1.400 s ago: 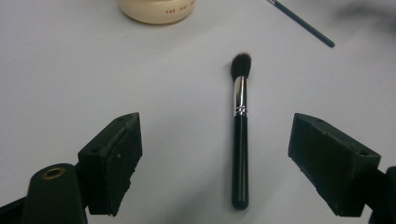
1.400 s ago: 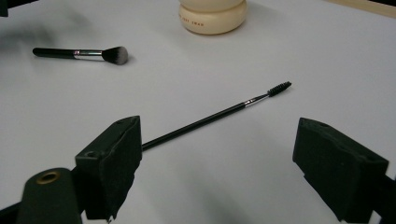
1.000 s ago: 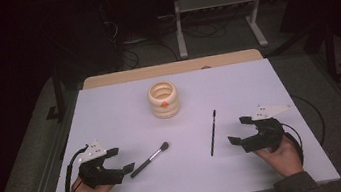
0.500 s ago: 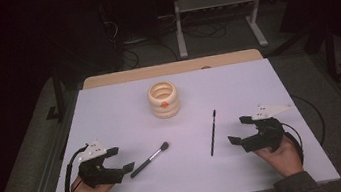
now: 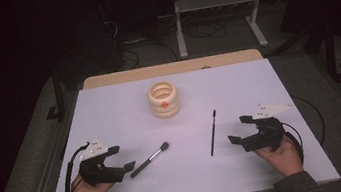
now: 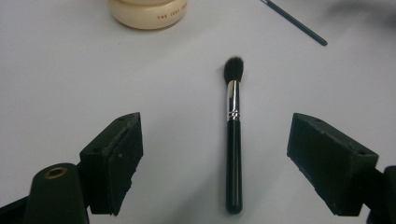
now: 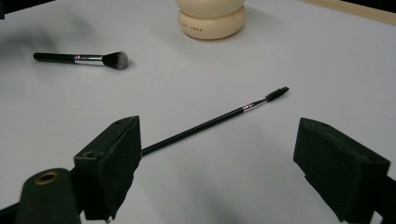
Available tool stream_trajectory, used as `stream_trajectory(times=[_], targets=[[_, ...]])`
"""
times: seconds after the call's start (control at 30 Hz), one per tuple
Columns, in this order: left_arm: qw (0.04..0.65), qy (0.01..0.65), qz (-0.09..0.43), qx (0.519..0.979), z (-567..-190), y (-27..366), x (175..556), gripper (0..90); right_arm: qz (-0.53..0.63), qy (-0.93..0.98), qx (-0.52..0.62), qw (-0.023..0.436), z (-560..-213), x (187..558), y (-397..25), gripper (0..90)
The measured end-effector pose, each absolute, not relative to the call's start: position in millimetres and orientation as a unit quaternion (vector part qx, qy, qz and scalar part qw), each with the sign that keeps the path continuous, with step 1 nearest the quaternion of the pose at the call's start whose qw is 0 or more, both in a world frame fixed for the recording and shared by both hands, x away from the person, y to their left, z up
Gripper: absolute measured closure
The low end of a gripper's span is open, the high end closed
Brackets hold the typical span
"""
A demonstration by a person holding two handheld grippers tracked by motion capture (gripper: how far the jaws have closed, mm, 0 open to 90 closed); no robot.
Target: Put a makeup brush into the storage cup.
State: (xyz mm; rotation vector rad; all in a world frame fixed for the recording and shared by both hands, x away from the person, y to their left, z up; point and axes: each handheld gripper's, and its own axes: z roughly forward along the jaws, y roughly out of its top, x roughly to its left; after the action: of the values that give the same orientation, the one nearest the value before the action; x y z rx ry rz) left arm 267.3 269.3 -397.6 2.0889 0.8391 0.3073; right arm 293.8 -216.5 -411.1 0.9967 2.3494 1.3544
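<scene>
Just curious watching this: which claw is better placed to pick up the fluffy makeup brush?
The left claw, probably. It is open, and the makeup brush lies straight ahead between its jaws. The right claw faces the thin spoolie wand instead.

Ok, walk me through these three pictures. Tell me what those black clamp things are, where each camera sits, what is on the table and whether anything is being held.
Those black things are hand-held two-jaw grippers, one in each of a person's hands. The high view looks down from above the person's side of the table: the left gripper is at the lower left and the right gripper at the lower right. The other two pictures come from cameras riding on the grippers, looking out between their own black jaws.

On the table lie a makeup brush with a dark tuft, right in front of the left gripper, and a thin black spoolie wand in front of the right gripper. Farther back stands a cream ribbed holder. Both grippers are open and hold nothing.
</scene>
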Motion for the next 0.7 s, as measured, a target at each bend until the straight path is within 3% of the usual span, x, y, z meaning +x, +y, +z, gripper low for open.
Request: stream_trajectory(times=[0.7], targets=[[0.387,0.290,0.105,0.869,-379,242,290,25.2,0.472,0.803,0.343,0.126,-410,295,-218,13.9]])
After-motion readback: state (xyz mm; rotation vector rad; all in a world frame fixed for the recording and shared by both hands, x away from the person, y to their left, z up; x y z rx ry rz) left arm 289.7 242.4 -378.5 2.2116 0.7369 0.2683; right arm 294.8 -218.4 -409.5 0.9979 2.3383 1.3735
